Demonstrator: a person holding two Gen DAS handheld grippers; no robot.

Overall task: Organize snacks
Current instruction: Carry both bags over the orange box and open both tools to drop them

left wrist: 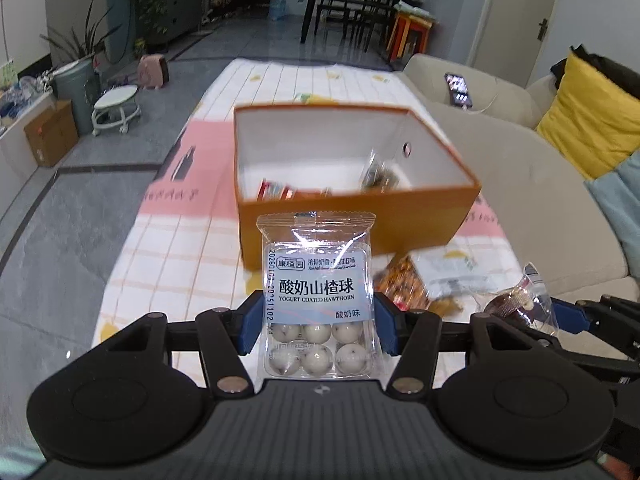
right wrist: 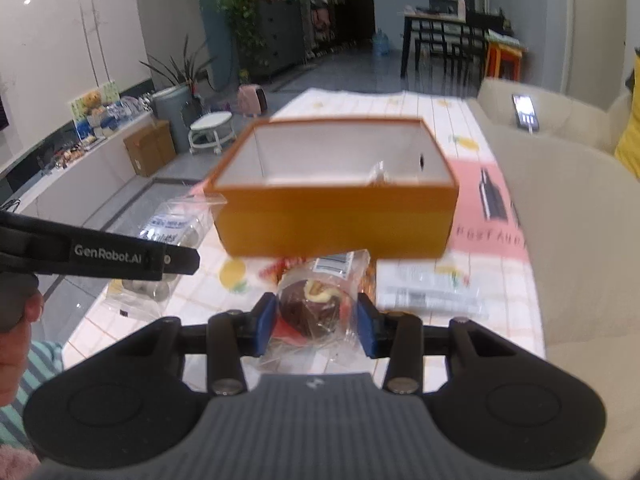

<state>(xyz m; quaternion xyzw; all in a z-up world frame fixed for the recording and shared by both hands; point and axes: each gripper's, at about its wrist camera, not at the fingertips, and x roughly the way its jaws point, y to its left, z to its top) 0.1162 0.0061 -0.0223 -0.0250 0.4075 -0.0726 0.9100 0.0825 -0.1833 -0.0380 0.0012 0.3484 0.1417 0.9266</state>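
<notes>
Crinkly clear packets, rectangular orange box

Orange box, white inside. Clear packet with white label, black lettering, 6 white balls. Blue pads on black gripper. Clear bag with brown-and-cream cake. White tablecloth, orange grid, pink band, yellow fruit prints. Beige sofa, yellow cushion.

Black grippers with blue fingers, silver screws.
</notes>
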